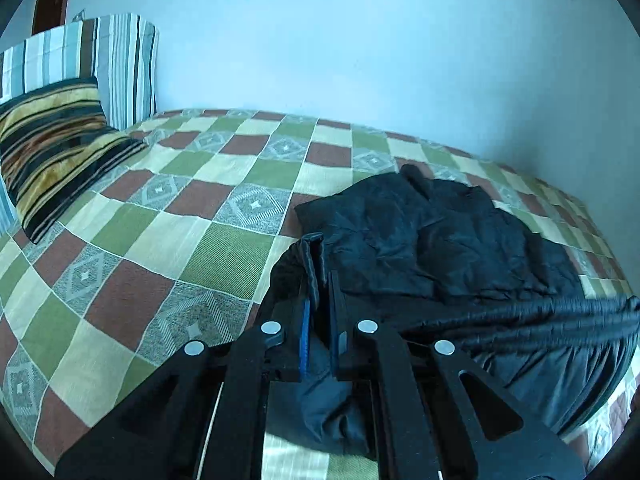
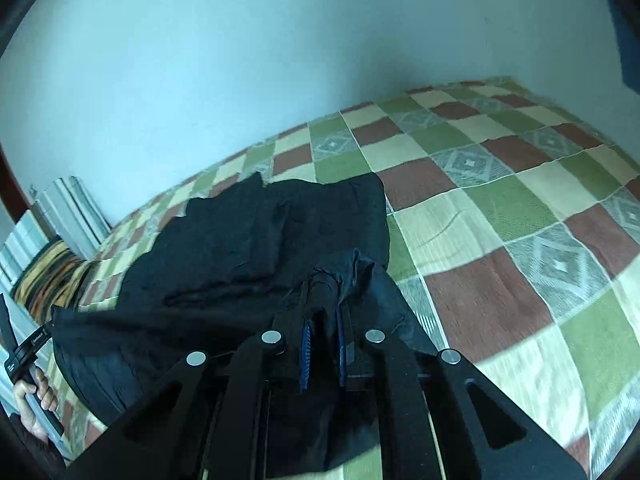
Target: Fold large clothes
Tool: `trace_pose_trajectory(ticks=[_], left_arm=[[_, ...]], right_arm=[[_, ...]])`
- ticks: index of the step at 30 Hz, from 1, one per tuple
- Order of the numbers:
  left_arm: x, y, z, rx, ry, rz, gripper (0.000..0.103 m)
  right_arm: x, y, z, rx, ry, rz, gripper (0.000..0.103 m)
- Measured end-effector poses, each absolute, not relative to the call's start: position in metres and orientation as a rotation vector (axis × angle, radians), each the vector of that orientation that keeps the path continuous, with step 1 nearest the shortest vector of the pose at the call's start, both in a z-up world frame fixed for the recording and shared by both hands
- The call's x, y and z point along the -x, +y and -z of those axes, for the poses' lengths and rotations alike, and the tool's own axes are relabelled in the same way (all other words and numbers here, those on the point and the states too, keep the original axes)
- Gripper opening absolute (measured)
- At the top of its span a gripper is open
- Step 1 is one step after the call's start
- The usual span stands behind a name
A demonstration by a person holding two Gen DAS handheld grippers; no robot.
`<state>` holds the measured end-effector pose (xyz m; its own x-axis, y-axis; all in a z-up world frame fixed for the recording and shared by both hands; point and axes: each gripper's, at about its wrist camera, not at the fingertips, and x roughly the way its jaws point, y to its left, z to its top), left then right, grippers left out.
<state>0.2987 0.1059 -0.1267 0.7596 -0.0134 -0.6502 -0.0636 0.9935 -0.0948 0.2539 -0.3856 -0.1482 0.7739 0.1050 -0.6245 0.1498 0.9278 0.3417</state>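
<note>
jacket (image 1: 432, 236) cloth sits pinched in left gripper (image 1: 320, 276) and right gripper (image 2: 326, 300).

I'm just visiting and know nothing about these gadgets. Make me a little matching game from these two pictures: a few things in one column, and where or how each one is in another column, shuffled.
Things:
1. black garment
2. left gripper
3. striped pillow
4. checkered bedspread

States:
A. propped at the head of the bed, beside the wall
B. spread flat under everything else
C. shut on a fold of dark cloth
D. lying rumpled on the bed, pinched at two places on its near edge

Pairs: 1-D, 2-C, 3-A, 4-B

The right gripper grips the garment too.
</note>
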Motion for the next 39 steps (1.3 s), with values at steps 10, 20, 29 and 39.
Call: trace_pose_trajectory(ticks=[10,20,29,39], left_arm=[[-0.367,0.103,0.173,0.114,0.808,-0.056,0.007],[-0.431,0.091,0.152,0.091,0.759,-0.057,0.007],[-0.485,0.084,0.162,0.073,0.786,-0.081,0.007],[-0.534,0.082,0.171,0.067,0.807,-0.112,0.008]], right_arm=[[-0.323,-0.388,0.180,-0.367,0.769,0.063,0.010],[-0.375,-0.396,0.175,-0.360,0.745,0.066,0.010],[-0.427,-0.399,0.169,-0.340,0.738,0.064,0.010],[-0.477,-0.403,0.170,-0.339,0.737,0.061,0.010]])
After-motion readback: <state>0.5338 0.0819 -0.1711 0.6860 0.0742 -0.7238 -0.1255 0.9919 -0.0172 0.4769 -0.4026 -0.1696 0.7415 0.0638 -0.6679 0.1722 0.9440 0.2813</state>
